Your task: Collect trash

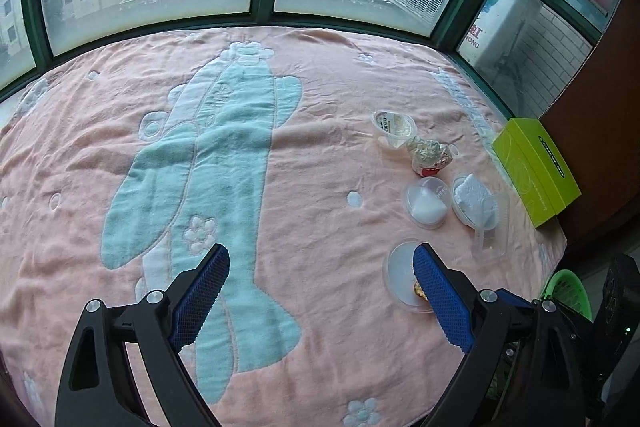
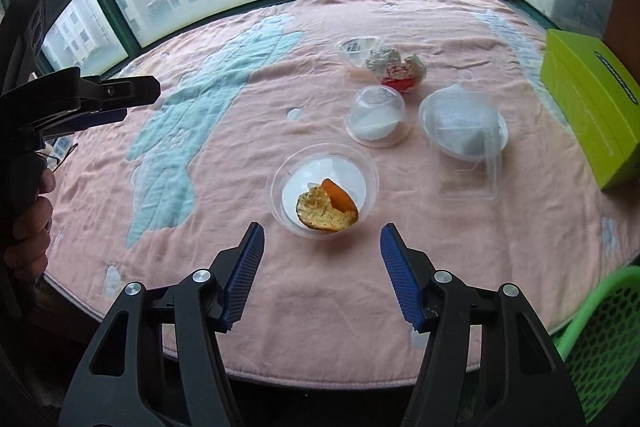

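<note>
Right gripper: the black two-finger gripper with blue ribbed pads is spread, nothing between its pads – it sits just short of the nearest piece of trash, at 6 o'clock from it, lined up as if for a straight reach
Nearest trash: a clear round plastic cup holding a bitten orange-and-yellow pastry scrap, upright on the cloth, its rim free on both sides for the pads
Other trash: beyond it, at 1 o'clock, a clear domed cup with white residue; at 2 o'clock a clear hinged container with white paper inside; farther off at 12 to 1 o'clock a crumpled silver-and-red wrapper
Left gripper: the matching black gripper is spread too, empty – it hangs over bare cloth, likely kept out of the way
Surface: a pink towel cloth with a pale blue pattern
Bin: a green perforated plastic basket at 4 o'clock off the table edge, probably where the trash goes
Bystander: a lime-green cardboard box at 2 o'clock, not trash by the look of it
</note>
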The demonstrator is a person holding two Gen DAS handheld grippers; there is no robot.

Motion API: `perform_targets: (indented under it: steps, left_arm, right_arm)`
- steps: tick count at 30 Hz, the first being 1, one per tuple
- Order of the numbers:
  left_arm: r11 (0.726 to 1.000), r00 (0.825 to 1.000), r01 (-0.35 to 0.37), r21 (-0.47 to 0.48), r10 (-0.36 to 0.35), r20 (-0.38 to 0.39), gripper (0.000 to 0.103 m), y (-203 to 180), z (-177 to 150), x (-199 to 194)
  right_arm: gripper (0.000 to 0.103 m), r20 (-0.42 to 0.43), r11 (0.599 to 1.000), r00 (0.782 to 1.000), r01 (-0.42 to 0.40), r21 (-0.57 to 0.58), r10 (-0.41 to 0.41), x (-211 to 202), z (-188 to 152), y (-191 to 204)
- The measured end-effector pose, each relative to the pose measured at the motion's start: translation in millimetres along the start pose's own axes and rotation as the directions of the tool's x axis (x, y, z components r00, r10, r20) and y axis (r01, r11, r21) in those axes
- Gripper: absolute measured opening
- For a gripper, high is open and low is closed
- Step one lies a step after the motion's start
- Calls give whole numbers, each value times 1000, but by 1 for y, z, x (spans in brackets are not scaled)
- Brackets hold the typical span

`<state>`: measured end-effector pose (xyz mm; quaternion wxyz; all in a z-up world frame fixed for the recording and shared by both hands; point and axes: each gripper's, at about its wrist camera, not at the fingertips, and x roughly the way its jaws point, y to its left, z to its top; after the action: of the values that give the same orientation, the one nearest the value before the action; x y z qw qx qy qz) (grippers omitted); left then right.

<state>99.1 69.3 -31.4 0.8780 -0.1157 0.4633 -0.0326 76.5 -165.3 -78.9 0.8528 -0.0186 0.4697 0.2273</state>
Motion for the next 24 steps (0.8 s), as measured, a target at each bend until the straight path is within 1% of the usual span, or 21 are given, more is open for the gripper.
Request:
perform_targets:
  steps: [5,8,10,21,24]
  left_arm:
    - [1000,1000,-10,-26,10,-15,90,13,-1,5]
    - [999,1000,-16,-38,15,-21,90,20,-2,7]
    - [999,1000,-19,-44,18,-26,90,24,-2,9]
    - [998,999,-15,-65,12,-51,90,31,-5,20]
    - [997,999,-13,-71,9,-54,90,33,-4,21]
  right_arm:
    - [60,-54,998,998,-13,-58,9,24,10,5]
    - [56,-89,996,996,-7,-89,-1,38,12,8]
    - [55,-103,995,995,-1,-100,-10,44,13,7]
    - [55,-139,990,989,22,-140,-42,56,21,2]
    - [55,-123,987,991,32,-156,-52,53,22,4]
